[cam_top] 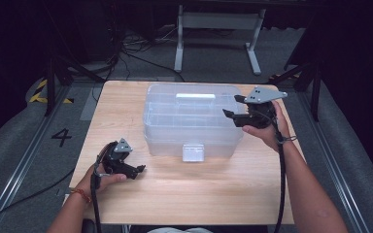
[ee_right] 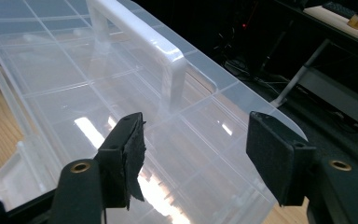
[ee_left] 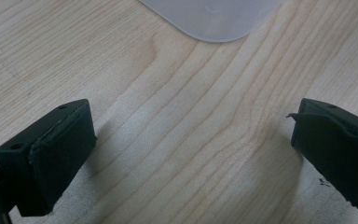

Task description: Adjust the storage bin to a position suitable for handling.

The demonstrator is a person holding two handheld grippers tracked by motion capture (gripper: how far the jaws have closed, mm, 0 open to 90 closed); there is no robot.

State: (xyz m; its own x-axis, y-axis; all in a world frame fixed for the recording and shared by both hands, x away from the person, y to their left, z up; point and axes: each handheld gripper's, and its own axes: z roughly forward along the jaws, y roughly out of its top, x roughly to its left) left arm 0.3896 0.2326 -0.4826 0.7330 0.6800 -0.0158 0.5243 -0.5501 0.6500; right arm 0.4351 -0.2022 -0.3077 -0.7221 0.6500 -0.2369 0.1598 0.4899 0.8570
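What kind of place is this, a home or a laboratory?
Most likely a laboratory or a recording workspace, not a home. A small wooden table stands on a grey floor with yellow-black hazard tape, a painted number 4 and loose cables, all against a dark background.

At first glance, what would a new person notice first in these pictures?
A large clear plastic box with a white handle on its lid stands in the middle of the wooden table. The right gripper hangs open at the box's right end, above the lid's edge. The left gripper rests open on the table, near the box's front left corner.
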